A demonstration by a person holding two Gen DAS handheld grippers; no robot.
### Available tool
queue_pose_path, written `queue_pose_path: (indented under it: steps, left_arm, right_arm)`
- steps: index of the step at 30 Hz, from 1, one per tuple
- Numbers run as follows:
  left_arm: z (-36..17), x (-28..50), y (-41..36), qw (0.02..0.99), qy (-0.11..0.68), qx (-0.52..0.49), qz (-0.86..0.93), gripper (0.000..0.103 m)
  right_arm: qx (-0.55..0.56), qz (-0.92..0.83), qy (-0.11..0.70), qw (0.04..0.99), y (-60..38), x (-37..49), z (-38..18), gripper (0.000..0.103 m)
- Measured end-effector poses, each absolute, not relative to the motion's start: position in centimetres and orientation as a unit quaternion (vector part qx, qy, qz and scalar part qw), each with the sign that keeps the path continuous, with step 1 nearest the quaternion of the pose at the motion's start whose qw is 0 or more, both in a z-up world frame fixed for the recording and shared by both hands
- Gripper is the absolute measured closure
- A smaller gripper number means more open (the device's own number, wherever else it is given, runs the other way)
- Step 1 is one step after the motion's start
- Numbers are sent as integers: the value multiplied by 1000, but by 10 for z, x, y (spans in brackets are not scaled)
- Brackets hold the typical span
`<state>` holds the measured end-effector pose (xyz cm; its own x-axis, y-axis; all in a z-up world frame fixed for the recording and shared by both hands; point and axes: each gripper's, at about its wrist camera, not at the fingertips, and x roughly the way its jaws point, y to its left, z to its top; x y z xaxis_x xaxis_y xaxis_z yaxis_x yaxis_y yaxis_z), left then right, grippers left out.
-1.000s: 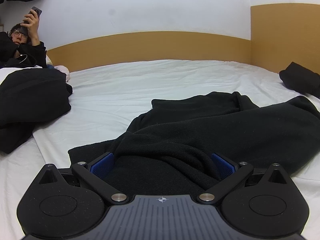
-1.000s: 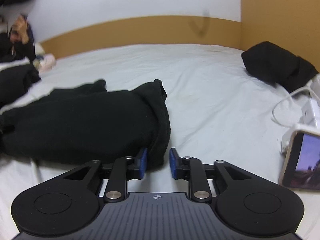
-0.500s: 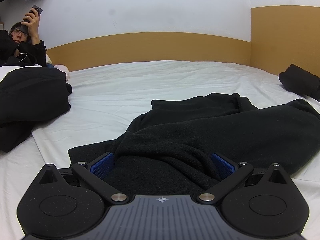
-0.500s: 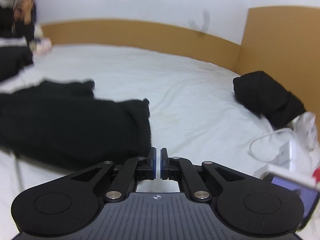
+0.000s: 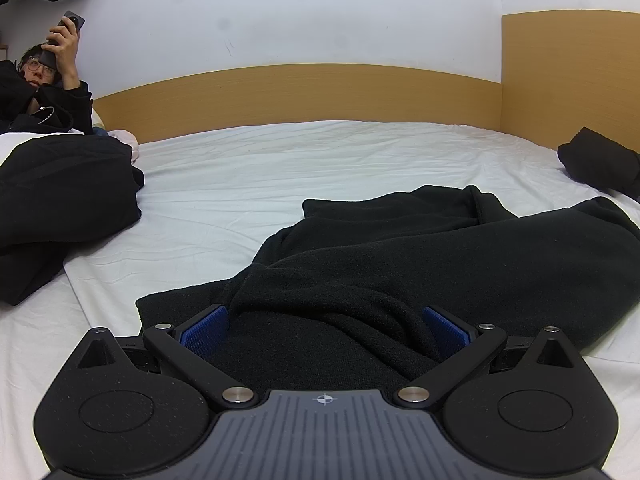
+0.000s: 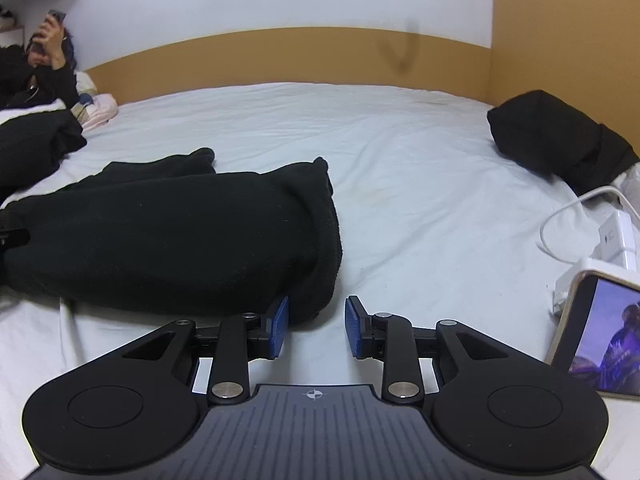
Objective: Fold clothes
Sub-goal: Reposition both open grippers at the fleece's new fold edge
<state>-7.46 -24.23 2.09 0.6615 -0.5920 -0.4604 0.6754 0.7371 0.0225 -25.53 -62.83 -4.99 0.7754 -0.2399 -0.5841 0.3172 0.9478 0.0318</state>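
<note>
- Right tongs [image 6: 316, 326]: jaws part-way apart and opening. Nothing is clamped. The near corner of the black garment [image 6: 180, 236] lies just ahead of the left pad and reaches partly into the gap; the right pad stands clear over bare sheet.
- Left tongs [image 5: 324, 332]: jaws wide apart, with a thick fold of the garment [image 5: 400, 264] bunched between them. The pads [image 5: 204, 330] flank the cloth; I see no pinch, so I read these tongs as not gripping.
- Garment: one dark fleece piece, loosely rolled across the bed [image 6: 400, 152]. It runs from the left tongs to the right tongs, its end hem just ahead of the right tongs.
- Step in hand, as judged: taking hold of the garment's two near ends ahead of a fold.
- To do it well: let the right tongs finish opening, then push them forward so both layers of the hem sit deep between the pads before closing. Take the corner, not the sheet under it. The left tongs should close on a single edge rather than the whole bunch, or the fold will come out lumpy. Lift both ends level and together.
- Further out, to the right of the right tongs: a phone [image 6: 596, 340], a white charger [image 6: 618, 240] with its cable, and beyond them a second dark bundle [image 6: 556, 140]. Keep the swing clear of these.
- Far left: a dark heap [image 5: 60, 200] and a person [image 5: 44, 92] reclining, well apart from the work.
</note>
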Motion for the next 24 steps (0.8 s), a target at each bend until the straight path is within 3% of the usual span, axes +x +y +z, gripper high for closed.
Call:
queue_pose_path:
  steps: [4,7,16,19,21,24]
  left_arm:
    - [21,-75,-242,907,216,97,-349,1]
    - [21,-76,-242,907,216,97,-349,1]
    - [21,-76,-243,907,216,97,-348,1]
    - [21,-75,-243,907,216,97,-348,1]
    - [21,-75,-243,907,216,98,-348,1]
    - [21,-76,-244,908,215,101,-346,0]
  right_arm:
    - [45,-134,311,940,-624,-252,-51,68]
    - [34,-109,304,946,-621,-250,-52,88]
    - [-92,-195,261,941,-610,-253,-35,92]
    - [-75,-127,196,969,-595,-261,-19,81]
    - [-76,-86,170,979,-585,-255,-15,55]
    - [-67,-25,147,987,-576,-240,-15,52]
